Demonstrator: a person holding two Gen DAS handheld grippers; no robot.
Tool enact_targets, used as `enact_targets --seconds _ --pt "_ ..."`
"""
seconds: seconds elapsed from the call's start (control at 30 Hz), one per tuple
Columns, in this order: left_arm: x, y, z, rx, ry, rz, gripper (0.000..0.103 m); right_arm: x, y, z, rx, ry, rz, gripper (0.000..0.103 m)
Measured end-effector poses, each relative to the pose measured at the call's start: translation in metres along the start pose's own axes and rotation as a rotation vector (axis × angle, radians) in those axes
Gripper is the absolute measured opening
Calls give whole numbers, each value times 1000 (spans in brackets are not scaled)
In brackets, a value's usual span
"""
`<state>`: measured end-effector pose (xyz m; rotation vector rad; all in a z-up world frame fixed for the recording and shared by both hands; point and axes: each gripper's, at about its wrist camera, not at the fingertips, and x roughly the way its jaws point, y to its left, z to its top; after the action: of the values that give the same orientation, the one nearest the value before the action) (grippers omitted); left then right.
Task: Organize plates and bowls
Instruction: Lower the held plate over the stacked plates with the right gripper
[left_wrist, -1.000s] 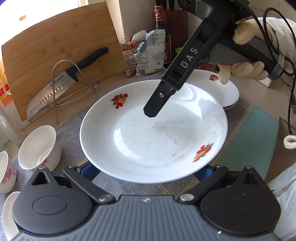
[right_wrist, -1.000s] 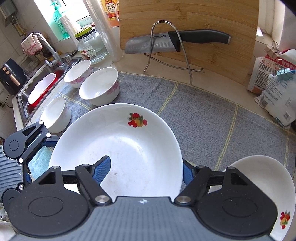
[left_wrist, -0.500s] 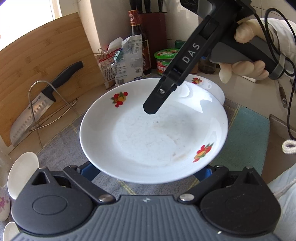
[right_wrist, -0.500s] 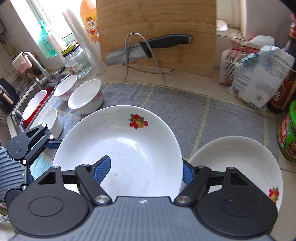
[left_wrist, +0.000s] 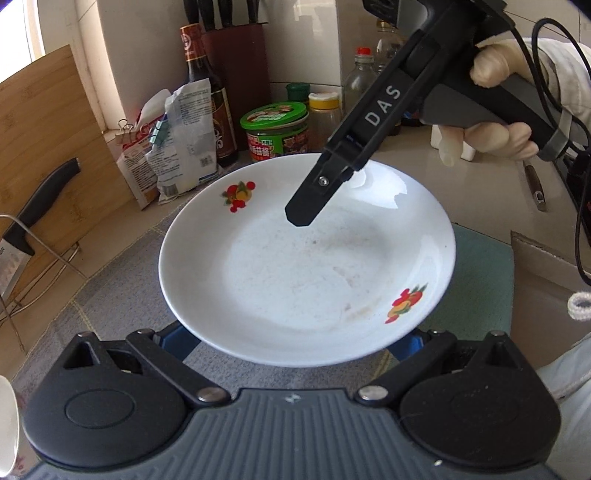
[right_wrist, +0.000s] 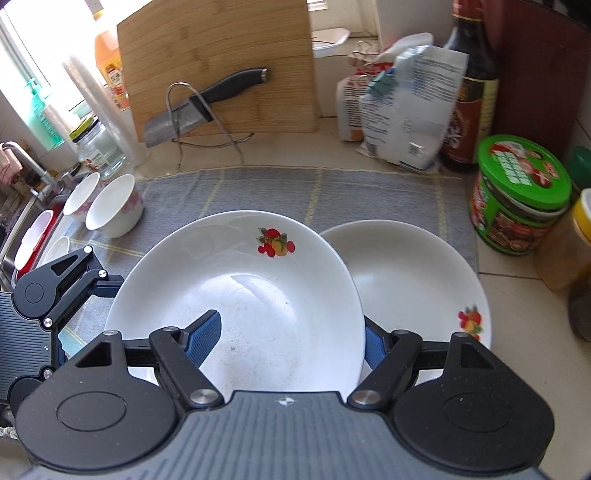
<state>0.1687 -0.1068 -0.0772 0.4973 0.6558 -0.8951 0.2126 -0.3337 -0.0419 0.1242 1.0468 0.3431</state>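
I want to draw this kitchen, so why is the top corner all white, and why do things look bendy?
Right wrist view: window light washes out the top left corner, and shines off the plate; the knife looks a bit blurred. Left wrist view: the fisheye lens bends the cutting board near the edge, and glare sits on the plate's far rim.

The right claw grips a fruit-patterned plate overlapping a second plate.

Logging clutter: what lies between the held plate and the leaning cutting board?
Beyond the held plate: bare grey mat, then a knife on a wire stand before the cutting board; right wrist view.
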Motion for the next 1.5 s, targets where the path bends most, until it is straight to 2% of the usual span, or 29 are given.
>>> enact_targets --seconds 0.5,0.8,1.5 --pt "26 -12 15 16 20 -75 101 -5 -33 -16 71 -7 -43 82" --pt "35 -12 16 21 54 -74 101 3 -39 -19 67 10 -46 82" --pt "50 -11 28 35 60 -80 101 7 -57 -16 91 10 -58 82"
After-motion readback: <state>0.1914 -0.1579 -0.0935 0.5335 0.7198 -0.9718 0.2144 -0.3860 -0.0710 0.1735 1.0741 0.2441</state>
